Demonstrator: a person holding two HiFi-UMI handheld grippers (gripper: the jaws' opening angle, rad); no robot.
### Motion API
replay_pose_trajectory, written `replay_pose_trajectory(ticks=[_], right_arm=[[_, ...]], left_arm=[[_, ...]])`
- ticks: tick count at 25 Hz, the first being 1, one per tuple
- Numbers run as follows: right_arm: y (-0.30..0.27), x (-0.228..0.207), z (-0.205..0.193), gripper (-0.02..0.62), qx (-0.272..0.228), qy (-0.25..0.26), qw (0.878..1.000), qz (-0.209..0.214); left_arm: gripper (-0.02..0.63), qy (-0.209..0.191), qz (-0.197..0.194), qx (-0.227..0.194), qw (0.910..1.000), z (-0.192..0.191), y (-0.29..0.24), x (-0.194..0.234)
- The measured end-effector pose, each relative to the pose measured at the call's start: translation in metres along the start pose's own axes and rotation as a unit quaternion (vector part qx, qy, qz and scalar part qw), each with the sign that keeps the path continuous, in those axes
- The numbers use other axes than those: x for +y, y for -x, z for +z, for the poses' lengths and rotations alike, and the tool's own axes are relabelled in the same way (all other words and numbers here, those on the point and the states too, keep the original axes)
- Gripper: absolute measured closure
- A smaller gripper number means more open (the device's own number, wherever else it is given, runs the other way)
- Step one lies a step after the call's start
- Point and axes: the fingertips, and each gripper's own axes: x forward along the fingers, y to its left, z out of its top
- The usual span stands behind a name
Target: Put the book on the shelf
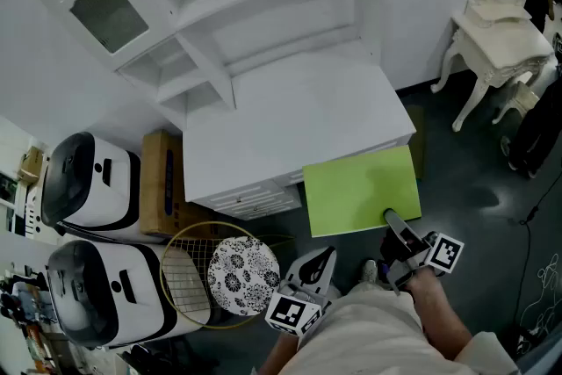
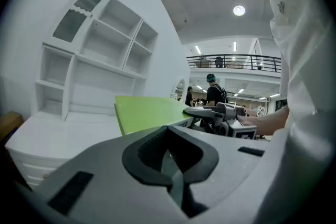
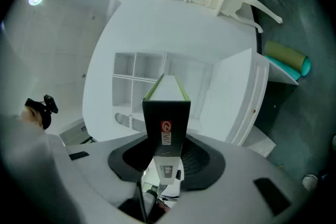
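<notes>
My right gripper (image 1: 395,228) is shut on a green book (image 1: 362,189), holding it flat by its near edge just in front of the white desk (image 1: 290,110). The right gripper view looks along the book's dark spine (image 3: 167,113), clamped between the pads, toward the open white shelves (image 3: 142,68). The shelf unit (image 1: 263,39) rises behind the desk top. My left gripper (image 1: 320,263) hangs lower left of the book, shut with nothing in it. In the left gripper view the book (image 2: 149,113) and the right gripper (image 2: 218,113) show ahead of the left gripper (image 2: 170,157).
Left of the desk stand a cardboard box (image 1: 161,180) and two white-and-black appliances (image 1: 88,180). A racket (image 1: 189,272) and a patterned disc (image 1: 241,263) lie near my legs. A white dressing table (image 1: 496,39) stands at right. Rolled mats (image 3: 286,57) lean beside the unit.
</notes>
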Motion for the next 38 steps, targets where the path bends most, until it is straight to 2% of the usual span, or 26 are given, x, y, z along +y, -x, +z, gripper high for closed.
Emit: replay_pose_trajectory(ticks=[7,11,14,28,33,38], right_arm=[[-0.003,0.000,0.005,0.449,-0.004,0.001,1.000,0.004],[0.001,-0.003,0.014,0.449,-0.011,-0.027,1.000,0.009],[0.004,-0.005,0.019,0.449,-0.010,-0.027,1.000,0.005],[0.010,-0.015,0.036,0.449,0.041,-0.046,0.998,-0.008],[-0.001,-0.017,0.041,0.449,0.045,-0.048,0.998,-0.004],[-0.025,-0.011,0.042,0.449,0.046,-0.042,0.998,0.000]], left_arm=[[0.603,-0.002,0.005,0.009,0.9999,0.000,-0.005,0.004],[0.603,0.000,0.010,0.011,0.9999,-0.001,-0.007,0.000],[0.603,0.001,0.016,0.015,0.9998,-0.002,-0.010,-0.004],[0.603,0.036,0.067,0.011,0.9970,-0.006,-0.033,-0.026],[0.603,0.028,0.082,0.009,0.9962,0.000,-0.031,-0.017],[0.603,0.048,0.083,-0.003,0.9954,0.002,-0.031,0.008]])
